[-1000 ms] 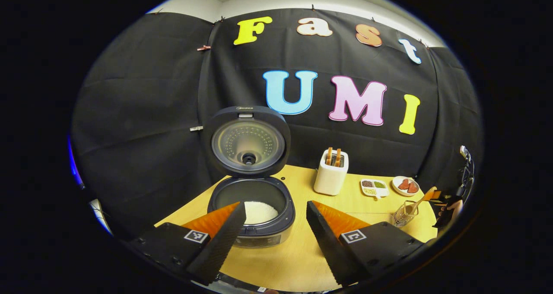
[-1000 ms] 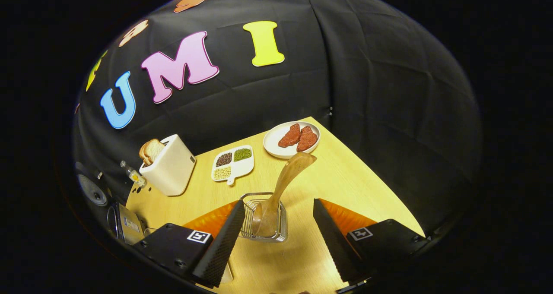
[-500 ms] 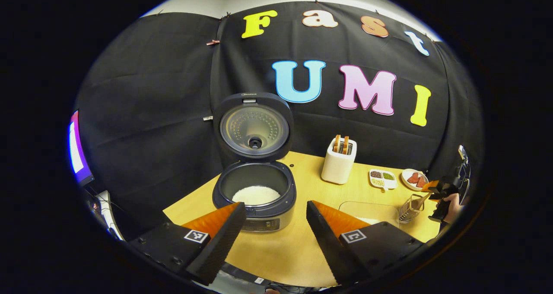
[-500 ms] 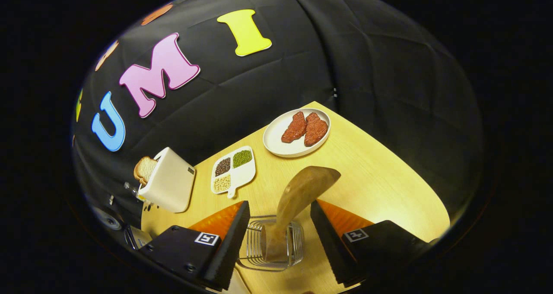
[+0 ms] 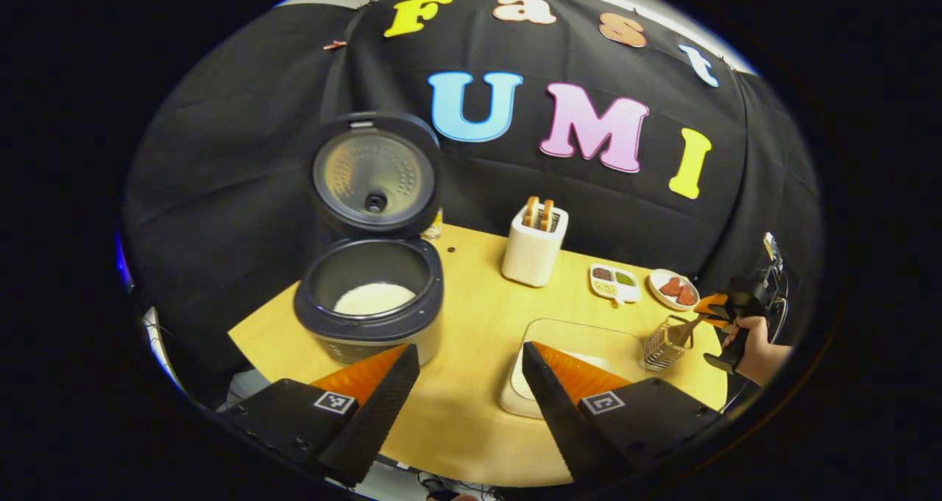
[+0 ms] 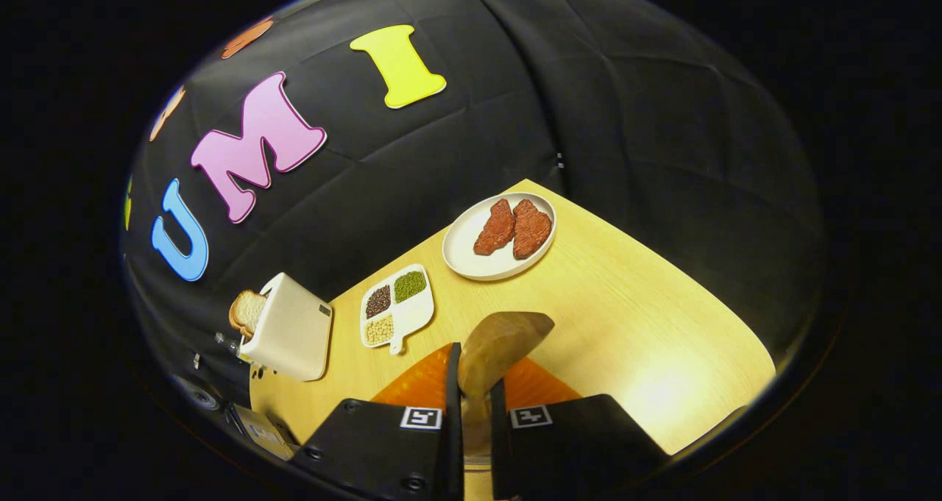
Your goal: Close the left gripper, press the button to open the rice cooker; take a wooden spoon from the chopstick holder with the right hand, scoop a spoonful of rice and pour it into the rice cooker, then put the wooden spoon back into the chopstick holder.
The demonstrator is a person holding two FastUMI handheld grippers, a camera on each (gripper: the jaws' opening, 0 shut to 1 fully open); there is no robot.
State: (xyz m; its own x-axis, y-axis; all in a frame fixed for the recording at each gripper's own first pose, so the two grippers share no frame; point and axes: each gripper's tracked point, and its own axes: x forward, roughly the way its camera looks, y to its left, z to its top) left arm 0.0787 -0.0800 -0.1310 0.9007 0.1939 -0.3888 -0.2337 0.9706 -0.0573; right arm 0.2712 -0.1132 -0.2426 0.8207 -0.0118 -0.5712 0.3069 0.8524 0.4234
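- Light-brown wooden spoon [image 6: 500,343]: handle pinched between both fingers of the right gripper [image 6: 471,405], standing in the wire chopstick holder [image 5: 666,343].
- Dark round rice cooker [image 5: 372,299]: lid raised, white rice inside, on the yellow wooden table [image 5: 471,405].
- Left gripper [image 5: 471,405]: fingers spread apart, holding nothing.
- Clear rectangular rice tray [image 5: 581,339]: beside the holder.

On the table [image 5: 471,413] before us, the rice cooker [image 5: 372,306] stands at left, the toaster [image 5: 531,245] behind centre, the rice container [image 5: 581,339] nearer, the chopstick holder [image 5: 664,344] right of it, two dishes beyond.
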